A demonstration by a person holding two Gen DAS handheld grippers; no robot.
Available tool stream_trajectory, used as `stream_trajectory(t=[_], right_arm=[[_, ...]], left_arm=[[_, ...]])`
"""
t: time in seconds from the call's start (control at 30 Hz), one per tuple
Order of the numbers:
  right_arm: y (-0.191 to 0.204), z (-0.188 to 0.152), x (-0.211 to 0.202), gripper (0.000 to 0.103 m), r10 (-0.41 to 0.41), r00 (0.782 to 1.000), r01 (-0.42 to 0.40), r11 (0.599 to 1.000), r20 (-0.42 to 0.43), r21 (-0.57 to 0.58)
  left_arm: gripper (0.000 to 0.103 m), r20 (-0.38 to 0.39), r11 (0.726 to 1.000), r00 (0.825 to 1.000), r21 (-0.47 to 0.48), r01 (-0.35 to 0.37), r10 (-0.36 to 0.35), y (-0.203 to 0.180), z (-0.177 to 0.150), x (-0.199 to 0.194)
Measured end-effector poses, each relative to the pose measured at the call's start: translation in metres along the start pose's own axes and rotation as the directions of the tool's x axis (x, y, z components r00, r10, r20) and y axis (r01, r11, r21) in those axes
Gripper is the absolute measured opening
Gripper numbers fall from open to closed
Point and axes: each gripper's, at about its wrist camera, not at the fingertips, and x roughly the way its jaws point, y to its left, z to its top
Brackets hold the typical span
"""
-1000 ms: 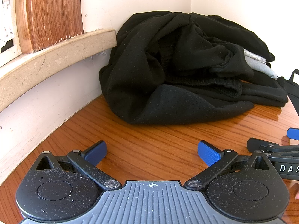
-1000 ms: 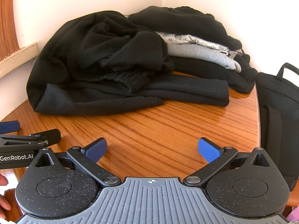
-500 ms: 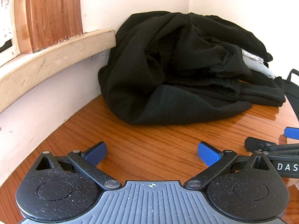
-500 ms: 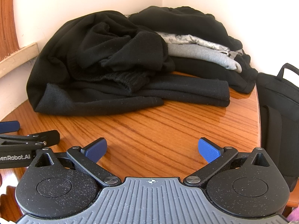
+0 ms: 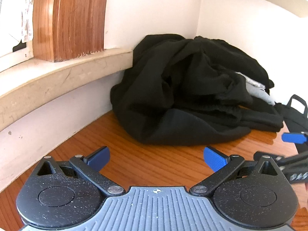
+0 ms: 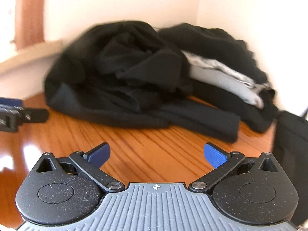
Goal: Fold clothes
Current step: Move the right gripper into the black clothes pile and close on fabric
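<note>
Ahead, black clothes heap (image 5: 184, 96) in corner (bag (image 6: 292, 146) beside); left tool (image 5: 156, 158), right tool (image 6: 156, 155) both released.

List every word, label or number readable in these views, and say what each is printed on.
"DAS": white letters, cut off and blurred, on the side of the right gripper as the left wrist view shows it.
Print on the left gripper in the right wrist view: too blurred to read.
Paper by the window: too small to read.
</note>
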Motion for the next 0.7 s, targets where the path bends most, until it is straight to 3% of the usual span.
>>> stream_trajectory(t=[0.2,0.5,0.7], right_arm=[[-0.027,0.017,0.002,0.103,0.052,0.998,-0.05,0.998,0.031,-0.046],[-0.064,0.027,0.029,0.09,0.118,0.992,-0.116,0.992,0.044,-0.044],[-0.079,0.034,0.043,0.064,0.178,0.981,-0.177,0.984,0.077,-0.023]], left_arm=[[0.103,0.037,0.997,0.996,-0.012,0.076,-0.075,0.008,-0.001,-0.004],[0.103,0.049,0.991,0.991,-0.041,0.128,-0.126,0.01,0.002,-0.011],[0.103,0.042,0.988,0.989,-0.045,0.146,-0.144,-0.001,0.011,-0.008]])
